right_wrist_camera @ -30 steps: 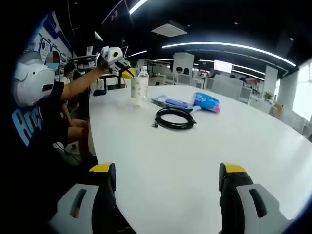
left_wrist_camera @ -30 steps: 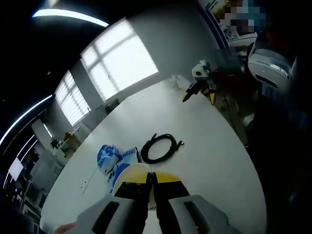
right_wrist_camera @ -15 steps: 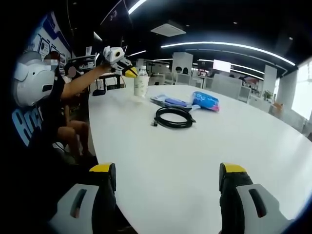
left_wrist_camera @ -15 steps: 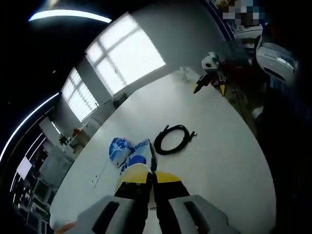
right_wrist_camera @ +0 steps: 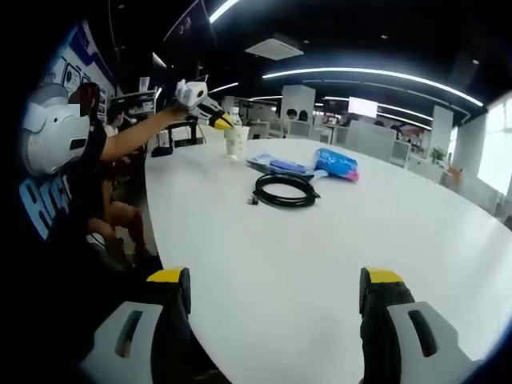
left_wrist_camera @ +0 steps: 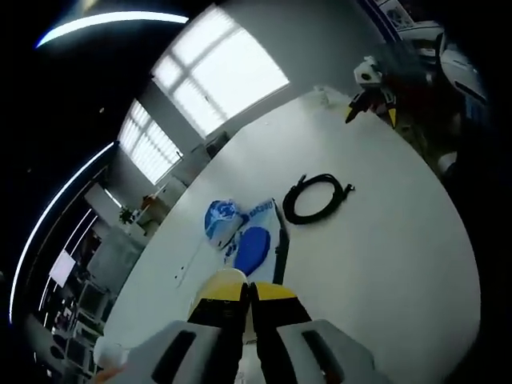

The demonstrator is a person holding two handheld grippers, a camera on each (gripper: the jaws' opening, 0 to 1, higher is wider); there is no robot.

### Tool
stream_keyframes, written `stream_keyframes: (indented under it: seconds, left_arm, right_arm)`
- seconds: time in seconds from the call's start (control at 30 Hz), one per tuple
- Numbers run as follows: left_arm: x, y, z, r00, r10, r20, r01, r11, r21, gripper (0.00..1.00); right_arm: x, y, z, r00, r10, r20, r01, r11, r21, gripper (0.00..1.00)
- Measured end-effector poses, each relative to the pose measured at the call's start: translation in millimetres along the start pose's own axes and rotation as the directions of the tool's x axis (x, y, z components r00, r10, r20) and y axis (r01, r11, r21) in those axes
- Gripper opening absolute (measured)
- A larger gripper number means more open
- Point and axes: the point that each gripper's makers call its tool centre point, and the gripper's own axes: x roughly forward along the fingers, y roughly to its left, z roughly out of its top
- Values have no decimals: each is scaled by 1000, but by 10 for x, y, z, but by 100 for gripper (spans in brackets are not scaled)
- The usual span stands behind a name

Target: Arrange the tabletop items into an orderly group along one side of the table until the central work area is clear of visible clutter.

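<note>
1. The left gripper was over the white table, its two yellow-tipped jaws pressed together with no gap between them; a clear bottle showed faintly below the tips, but I could not tell whether the jaws were grasping it.
2. In the right gripper view, that same gripper was held out by the person's arm at the far left edge of the table, its yellow tips right at the top of a clear bottle standing upright there.
3. The right gripper hovered low over the near edge of the table, its jaws spread wide apart with nothing between them.
4. A coiled black cable lay flat on the table, well apart from both grippers.
5. Just beyond the cable lay a flat blue case, and beside it a blue-and-white packet; the three sat near one another.
6. In the left gripper view, the case lay between the packet and the cable.
</note>
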Motion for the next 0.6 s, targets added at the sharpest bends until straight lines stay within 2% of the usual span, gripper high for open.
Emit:
stream_keyframes:
  seconds: [0.33,0.6]
  left_arm:
    - [136,133,-215,994,85,-72,-84,996,19,0]
    - [210,155,-267,992,103,-77,-103,995,5,0]
  right_arm:
    - [-19,7,-18,1000,-2,2,2,1000,4,83]
    - [-36,-4,-46,1000,-6,1,6,1000,10,83]
